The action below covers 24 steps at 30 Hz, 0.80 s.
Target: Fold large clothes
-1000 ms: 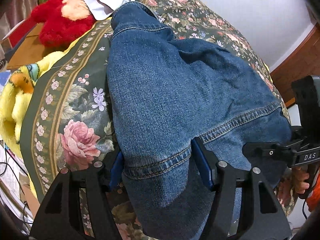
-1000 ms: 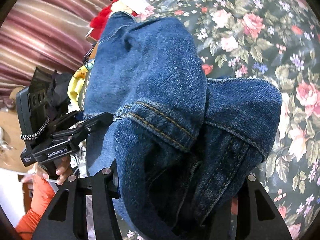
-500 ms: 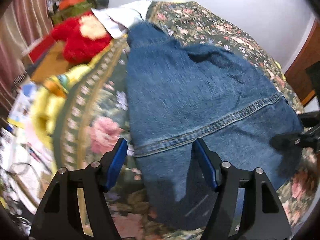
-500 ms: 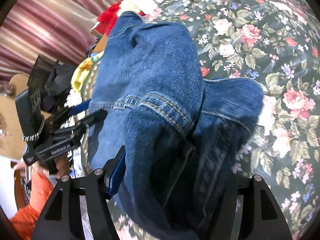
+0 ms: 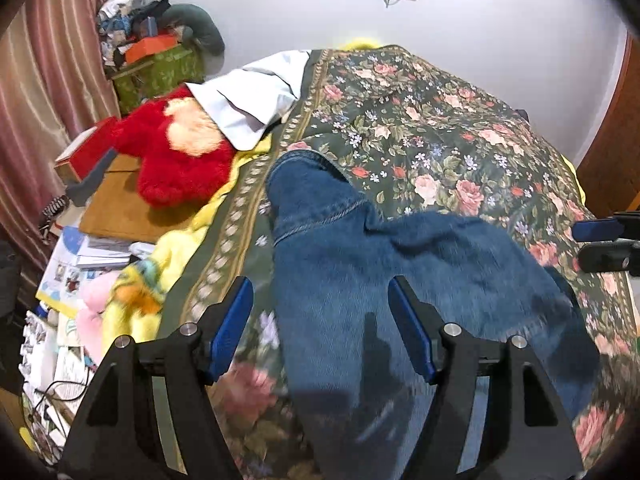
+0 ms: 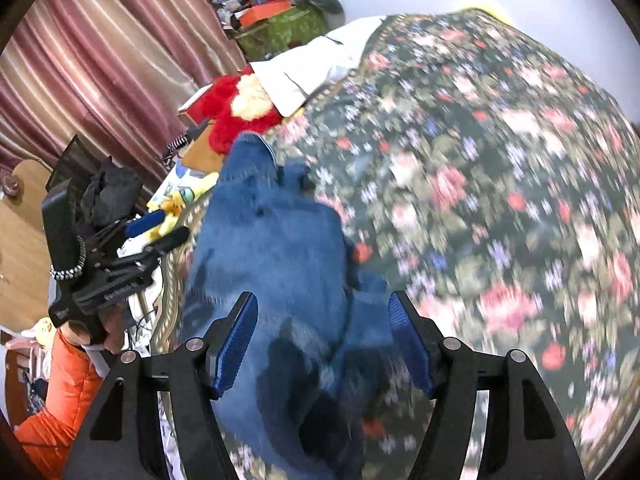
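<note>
Setting: home bedroom, lived-in. Evidence: bed under a dark green floral bedspread (image 5: 432,136); white pillow (image 5: 256,96) at its head; red plush toy (image 5: 180,160) and yellow plush toy (image 5: 132,296) beside the bed; striped pink curtains (image 5: 36,92); cluttered pile of boxes and clothing (image 5: 152,48) in the corner; papers (image 5: 76,256) stacked bedside; plain white wall (image 5: 480,20).

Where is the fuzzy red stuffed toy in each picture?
Left wrist view: the red stuffed toy sits at the middle left, beside the bed.
Right wrist view: it sits upper left of centre, smaller.
Shared landmark: the white cloth just above and right of the toy.
</note>
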### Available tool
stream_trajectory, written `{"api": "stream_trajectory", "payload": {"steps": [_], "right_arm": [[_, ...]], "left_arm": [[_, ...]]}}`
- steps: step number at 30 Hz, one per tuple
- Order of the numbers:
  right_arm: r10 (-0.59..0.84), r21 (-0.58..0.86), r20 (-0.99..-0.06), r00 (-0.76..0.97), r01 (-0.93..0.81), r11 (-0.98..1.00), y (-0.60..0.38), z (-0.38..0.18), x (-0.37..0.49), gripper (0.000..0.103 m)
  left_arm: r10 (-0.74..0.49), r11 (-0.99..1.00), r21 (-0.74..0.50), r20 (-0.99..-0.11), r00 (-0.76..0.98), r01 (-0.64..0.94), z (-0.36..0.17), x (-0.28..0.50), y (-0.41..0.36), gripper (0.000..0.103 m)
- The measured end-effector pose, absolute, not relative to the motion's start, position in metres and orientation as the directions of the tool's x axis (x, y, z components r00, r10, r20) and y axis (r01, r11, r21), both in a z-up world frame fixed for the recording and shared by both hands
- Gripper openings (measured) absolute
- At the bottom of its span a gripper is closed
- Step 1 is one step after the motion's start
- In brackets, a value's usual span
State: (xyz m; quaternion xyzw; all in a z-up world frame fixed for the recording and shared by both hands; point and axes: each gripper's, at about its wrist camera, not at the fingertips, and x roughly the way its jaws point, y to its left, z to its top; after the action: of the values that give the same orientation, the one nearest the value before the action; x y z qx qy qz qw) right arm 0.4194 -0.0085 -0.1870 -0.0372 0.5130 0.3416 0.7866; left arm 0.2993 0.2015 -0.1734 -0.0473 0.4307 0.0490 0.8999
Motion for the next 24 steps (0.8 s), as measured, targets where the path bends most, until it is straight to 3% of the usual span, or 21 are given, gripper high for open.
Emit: {"api": "stream_trajectory", "payload": {"steps": [6, 11, 16, 21, 24], "right_arm": [[0.465, 0.251, -0.860, 0.208, -0.622, 0.742, 0.054, -0.216, 0.449, 0.066], [0.373, 0.171, -0.905, 0.204, -0.628, 0.759, 0.065, -0.254, 0.471, 0.066], [0.393, 0.261, -0.913, 0.107, -0.588, 0.766, 0.036, -0.288, 0.492, 0.066], [0.446, 0.327, -0.888, 0.110, -0.531, 0.782, 0.002, -0.285, 0.493, 0.066], [0.428, 0.297, -0.887, 0.175, -0.492, 0.818, -0.016, -0.267, 0.488, 0.066]], "left_arm": [[0.008, 0.987, -0.085, -0.818, 0.576, -0.134, -0.199, 0.335, 0.206, 0.069], [0.100, 0.982, -0.005, -0.832, 0.545, -0.188, -0.222, 0.345, 0.218, 0.070], [0.055, 0.979, -0.062, -0.838, 0.543, -0.195, -0.233, 0.342, 0.234, 0.072], [0.069, 0.965, -0.086, -0.828, 0.557, -0.248, -0.225, 0.330, 0.243, 0.074], [0.181, 0.957, 0.013, -0.809, 0.559, -0.291, -0.209, 0.320, 0.238, 0.073]]}}
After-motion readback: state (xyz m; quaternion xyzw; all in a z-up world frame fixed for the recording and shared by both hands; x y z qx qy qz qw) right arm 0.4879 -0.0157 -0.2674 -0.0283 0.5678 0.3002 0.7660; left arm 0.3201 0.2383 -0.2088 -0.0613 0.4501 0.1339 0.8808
